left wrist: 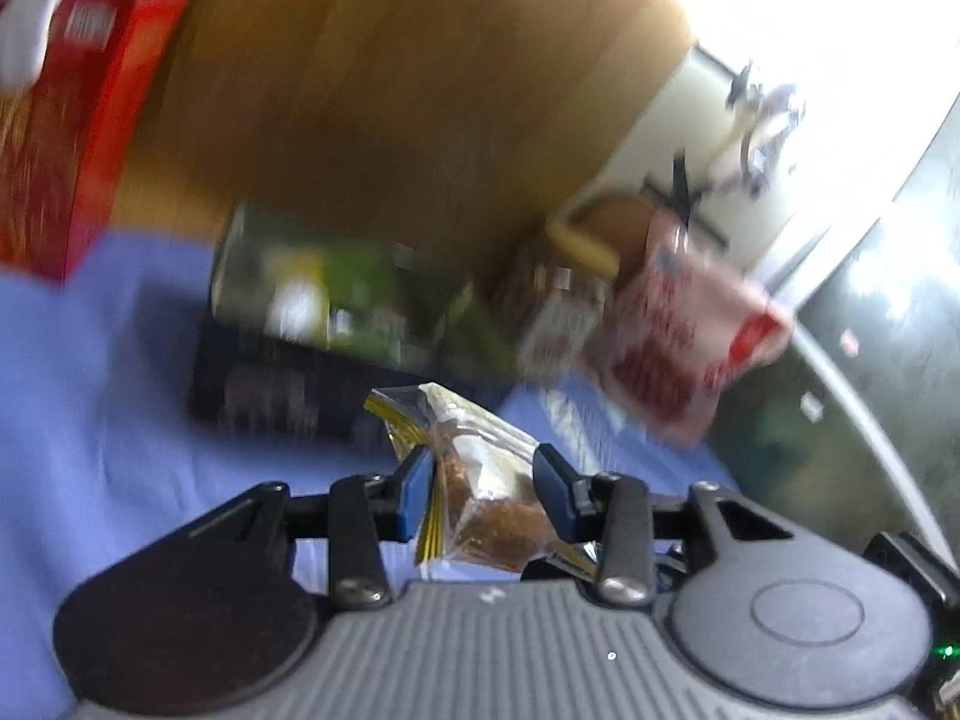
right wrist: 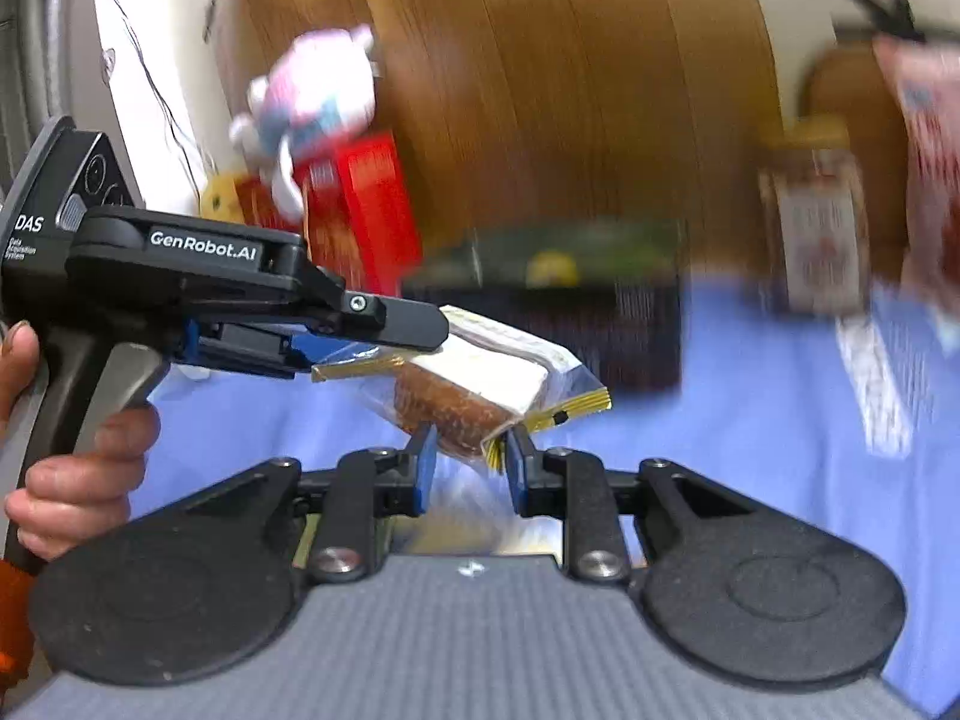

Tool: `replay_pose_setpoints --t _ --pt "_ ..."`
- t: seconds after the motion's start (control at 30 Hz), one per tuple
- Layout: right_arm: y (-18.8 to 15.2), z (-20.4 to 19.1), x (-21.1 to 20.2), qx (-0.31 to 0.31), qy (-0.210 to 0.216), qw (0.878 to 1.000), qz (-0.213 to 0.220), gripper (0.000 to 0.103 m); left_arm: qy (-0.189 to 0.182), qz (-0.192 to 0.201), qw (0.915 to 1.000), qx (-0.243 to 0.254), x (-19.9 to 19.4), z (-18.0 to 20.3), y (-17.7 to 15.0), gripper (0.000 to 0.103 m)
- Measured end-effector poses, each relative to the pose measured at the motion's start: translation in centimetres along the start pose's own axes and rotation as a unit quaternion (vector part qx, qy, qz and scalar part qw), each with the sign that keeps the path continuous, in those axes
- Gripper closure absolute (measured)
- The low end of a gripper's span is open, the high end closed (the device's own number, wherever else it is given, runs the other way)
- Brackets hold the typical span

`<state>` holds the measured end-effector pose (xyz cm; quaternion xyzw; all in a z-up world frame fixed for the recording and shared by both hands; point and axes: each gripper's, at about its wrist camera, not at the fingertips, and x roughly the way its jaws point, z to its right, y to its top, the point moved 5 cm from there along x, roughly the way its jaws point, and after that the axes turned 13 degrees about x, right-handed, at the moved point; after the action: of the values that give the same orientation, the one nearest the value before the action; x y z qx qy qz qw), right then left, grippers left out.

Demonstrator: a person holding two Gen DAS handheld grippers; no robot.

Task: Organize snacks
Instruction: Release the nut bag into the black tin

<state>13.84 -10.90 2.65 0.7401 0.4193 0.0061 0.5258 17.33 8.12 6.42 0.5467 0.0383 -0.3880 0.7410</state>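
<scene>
- Writing: in the right wrist view, the left claw (right wrist: 432, 333) enters from the left edge; its black body reads "GenRobot.AI", and the grey housing behind it reads "DAS" over small print too fine to read.
- Task item: a clear plastic snack packet (left wrist: 480, 480) with yellow-striped sealed ends holds a brown, crumbly cake with a white layer. It hangs above the blue cloth surface (left wrist: 90, 390) at lower centre of both views.
- Left claw (left wrist: 483, 492): its blue-padded fingers (left wrist: 417, 492) pinch one end of the packet.
- Right claw (right wrist: 468, 462): its blue fingers (right wrist: 427, 468) close on the packet's (right wrist: 474, 390) lower edge and striped seal.
- Hand (right wrist: 78, 480): bare fingers wrap the left tool's grey handle at lower left.
- Background, blurred: a red carton (right wrist: 360, 210) at upper left, lettering unreadable, with a pink-and-white plush toy (right wrist: 312, 102) on top; a dark flat box (left wrist: 270, 384) with a green package (left wrist: 348, 288) on it at mid-frame; a red-and-white printed bag (left wrist: 678, 330) to the right.
- Room: a brown wood-grain panel (right wrist: 570, 90) rises behind the snacks; pale wall beside it.
</scene>
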Motion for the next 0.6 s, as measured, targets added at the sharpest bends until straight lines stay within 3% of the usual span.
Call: replay_pose_setpoints --t 0.13,0.3,0.37,0.43,0.6 --pt "4.2 -0.3 4.0 -0.023 0.004 1.000 0.014 0.076 0.020 0.029 0.9994 0.000 0.9 -2.5 4.2 0.066" --pt "6.7 0.8 10.5 -0.023 -0.003 1.000 -0.015 0.072 0.060 0.015 0.9979 -0.021 5.0 -7.2 5.8 0.064" --pt "6.3 1.2 11.9 -0.039 -0.027 0.999 -0.010 0.068 0.084 0.003 0.9962 -0.022 6.5 -8.6 5.6 0.059" --pt "5.9 1.6 11.8 -0.039 -0.038 0.998 -0.009 0.068 0.100 -0.007 0.9949 -0.014 7.2 -8.9 5.1 0.059" --pt "4.6 3.3 6.3 0.034 0.010 0.999 -0.004 0.068 0.079 0.024 0.9966 0.007 3.7 -7.1 4.0 0.059"
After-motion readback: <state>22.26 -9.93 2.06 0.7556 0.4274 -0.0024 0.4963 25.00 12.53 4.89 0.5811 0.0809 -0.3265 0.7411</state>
